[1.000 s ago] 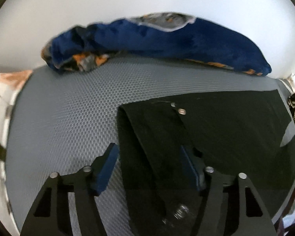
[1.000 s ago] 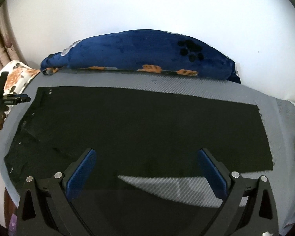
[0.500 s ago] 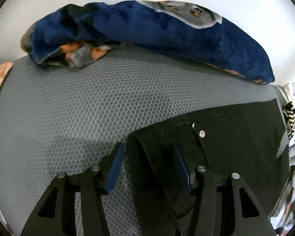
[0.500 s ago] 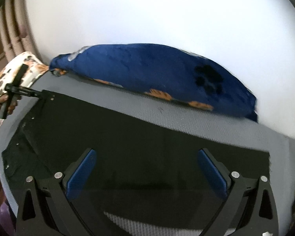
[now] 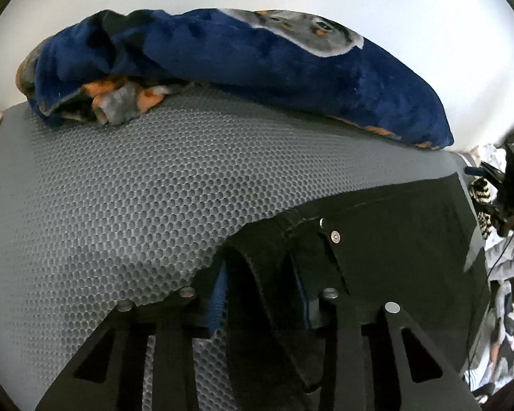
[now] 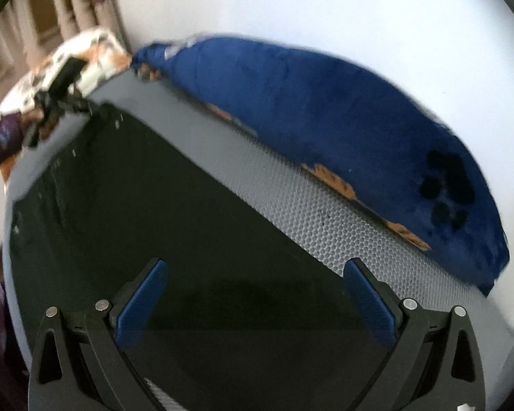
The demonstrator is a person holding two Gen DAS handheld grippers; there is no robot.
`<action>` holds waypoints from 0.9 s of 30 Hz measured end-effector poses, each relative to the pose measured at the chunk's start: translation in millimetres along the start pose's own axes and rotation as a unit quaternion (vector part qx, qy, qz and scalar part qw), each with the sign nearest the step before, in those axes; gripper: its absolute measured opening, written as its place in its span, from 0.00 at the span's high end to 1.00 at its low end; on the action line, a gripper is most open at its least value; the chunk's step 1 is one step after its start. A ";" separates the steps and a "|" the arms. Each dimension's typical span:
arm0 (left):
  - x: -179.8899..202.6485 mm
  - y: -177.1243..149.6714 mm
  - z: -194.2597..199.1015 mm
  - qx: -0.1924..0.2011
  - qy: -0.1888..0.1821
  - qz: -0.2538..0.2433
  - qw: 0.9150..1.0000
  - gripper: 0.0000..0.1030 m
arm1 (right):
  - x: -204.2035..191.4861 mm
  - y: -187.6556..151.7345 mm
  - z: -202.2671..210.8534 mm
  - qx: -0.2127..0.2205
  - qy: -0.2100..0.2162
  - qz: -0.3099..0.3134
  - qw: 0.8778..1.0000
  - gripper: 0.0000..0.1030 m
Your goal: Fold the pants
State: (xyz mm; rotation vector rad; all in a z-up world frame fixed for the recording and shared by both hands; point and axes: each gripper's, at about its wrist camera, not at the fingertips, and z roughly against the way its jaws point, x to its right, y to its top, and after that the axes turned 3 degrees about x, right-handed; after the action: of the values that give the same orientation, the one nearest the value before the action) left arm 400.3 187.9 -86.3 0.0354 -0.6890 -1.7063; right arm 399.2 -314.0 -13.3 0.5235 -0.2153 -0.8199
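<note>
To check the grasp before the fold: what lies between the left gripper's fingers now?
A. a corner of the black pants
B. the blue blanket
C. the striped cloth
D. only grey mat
A: the left gripper has its blue pads on either side of a raised fold of the black pants at their corner.

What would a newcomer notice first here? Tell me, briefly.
The black pants spread flat across the grey honeycomb mat, and the rumpled blue blanket heaped along its far edge. Then the left gripper straddling the waistband corner, near two metal rivets.

Grey honeycomb mat (image 5: 126, 205) carries black pants (image 6: 188, 226), blue blanket (image 5: 257, 61).
</note>
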 end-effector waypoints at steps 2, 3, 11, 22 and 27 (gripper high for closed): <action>2.4 0.0 -1.3 0.001 0.004 -0.005 1.000 0.67 | 4.2 1.4 -13.4 -0.020 -0.003 0.014 1.000 0.09; 3.8 -0.2 -2.6 0.003 0.003 -0.006 1.000 0.67 | 6.9 1.8 -19.9 -0.029 -0.006 0.017 0.999 0.10; 1.6 6.2 -3.2 0.005 0.026 -0.015 1.000 0.45 | 16.2 5.1 -42.7 -0.034 0.001 0.015 0.999 0.10; -16.1 13.0 0.7 0.022 0.046 0.002 0.999 0.38 | 16.9 14.5 -55.3 -0.055 0.004 0.069 0.996 0.10; -9.9 11.9 -14.4 -0.002 0.012 -0.008 1.000 0.37 | 26.8 22.2 -65.4 -0.071 0.015 0.067 0.995 0.10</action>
State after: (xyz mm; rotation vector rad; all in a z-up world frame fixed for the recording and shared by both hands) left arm 419.0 189.6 -96.0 0.0586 -0.6698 -1.7208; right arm 456.1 -297.8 -57.9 0.3841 -0.1613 -0.6912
